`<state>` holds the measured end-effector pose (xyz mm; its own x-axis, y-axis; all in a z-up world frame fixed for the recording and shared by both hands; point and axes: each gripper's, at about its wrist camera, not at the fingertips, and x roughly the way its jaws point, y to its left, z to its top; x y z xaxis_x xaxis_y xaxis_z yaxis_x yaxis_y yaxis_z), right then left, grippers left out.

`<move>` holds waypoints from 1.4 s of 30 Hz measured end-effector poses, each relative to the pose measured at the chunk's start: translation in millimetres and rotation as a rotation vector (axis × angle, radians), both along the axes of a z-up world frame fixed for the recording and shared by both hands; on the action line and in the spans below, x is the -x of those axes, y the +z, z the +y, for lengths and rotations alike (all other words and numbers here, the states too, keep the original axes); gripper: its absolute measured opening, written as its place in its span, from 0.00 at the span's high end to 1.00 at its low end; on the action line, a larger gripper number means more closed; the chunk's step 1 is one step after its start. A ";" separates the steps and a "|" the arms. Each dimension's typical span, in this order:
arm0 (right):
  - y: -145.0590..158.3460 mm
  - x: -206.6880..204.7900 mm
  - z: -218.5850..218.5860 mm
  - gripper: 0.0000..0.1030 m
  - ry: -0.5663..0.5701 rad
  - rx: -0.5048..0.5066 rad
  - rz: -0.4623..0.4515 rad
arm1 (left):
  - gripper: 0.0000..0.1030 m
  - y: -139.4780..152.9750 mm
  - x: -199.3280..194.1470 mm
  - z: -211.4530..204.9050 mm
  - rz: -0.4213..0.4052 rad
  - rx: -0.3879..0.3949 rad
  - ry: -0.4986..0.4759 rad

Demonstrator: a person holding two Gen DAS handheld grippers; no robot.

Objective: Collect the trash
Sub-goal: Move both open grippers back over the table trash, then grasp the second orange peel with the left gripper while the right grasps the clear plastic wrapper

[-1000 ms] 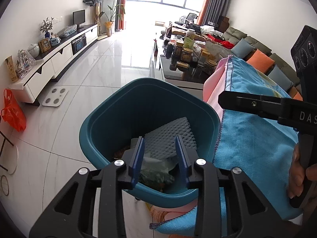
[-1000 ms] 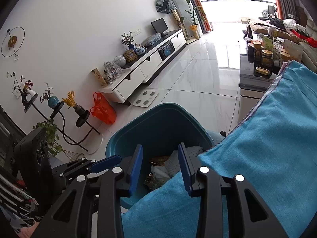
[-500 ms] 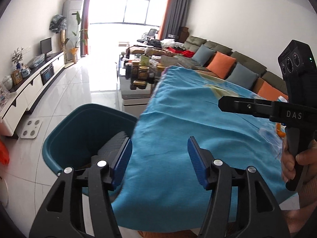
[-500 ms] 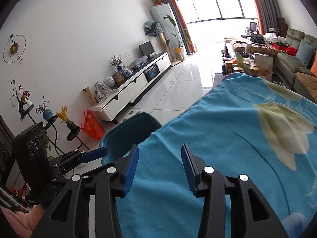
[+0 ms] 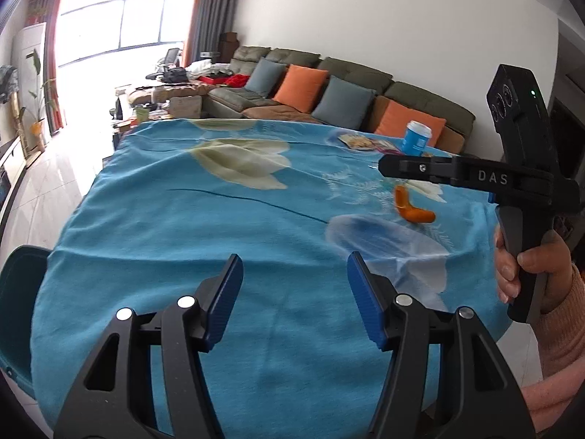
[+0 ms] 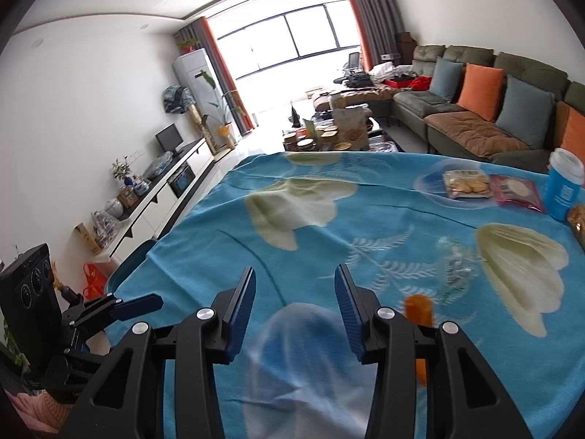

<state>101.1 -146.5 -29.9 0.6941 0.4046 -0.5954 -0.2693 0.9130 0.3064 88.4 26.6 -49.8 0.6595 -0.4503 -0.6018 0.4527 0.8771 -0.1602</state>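
Both claws over the blue-cloth desk (image 5: 153, 219), nothing between the jaws. Left claw (image 5: 294, 285) jaws have just been opening, now wide & empty. Right claw (image 6: 294, 307) has also been opening, gap moderate, empty. Teal bin (image 5: 18, 292) sits off desk's left edge. Nearest trash: orange peel (image 5: 413, 208) and crumpled clear wrapper (image 6: 457, 267), both just ahead of right claw; snack packets (image 6: 466, 183) & blue cup (image 6: 563, 183) at far edge. Imo take peel w/ right claw: come in low, straddle it, avoid pinching cloth, then carry left to bin
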 end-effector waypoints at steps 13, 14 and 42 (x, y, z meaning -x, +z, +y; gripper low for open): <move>-23.7 -22.3 -86.0 0.55 -0.169 -0.024 0.041 | 0.35 -3.7 -23.0 -126.0 0.055 -0.049 -0.231; -25.6 -23.7 -90.4 0.55 -0.167 -0.032 0.045 | 0.35 -5.2 -27.5 -132.8 0.065 -0.048 -0.234; -45.1 -41.7 -104.7 0.71 -0.124 -0.074 0.113 | 0.92 -30.8 -79.2 -149.8 0.285 0.020 -0.200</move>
<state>142.8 -251.2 -75.0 0.6717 0.3656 -0.6443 -0.1159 0.9109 0.3961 167.7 -123.2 -80.5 0.3638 -0.5674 -0.7387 0.5499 0.7709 -0.3214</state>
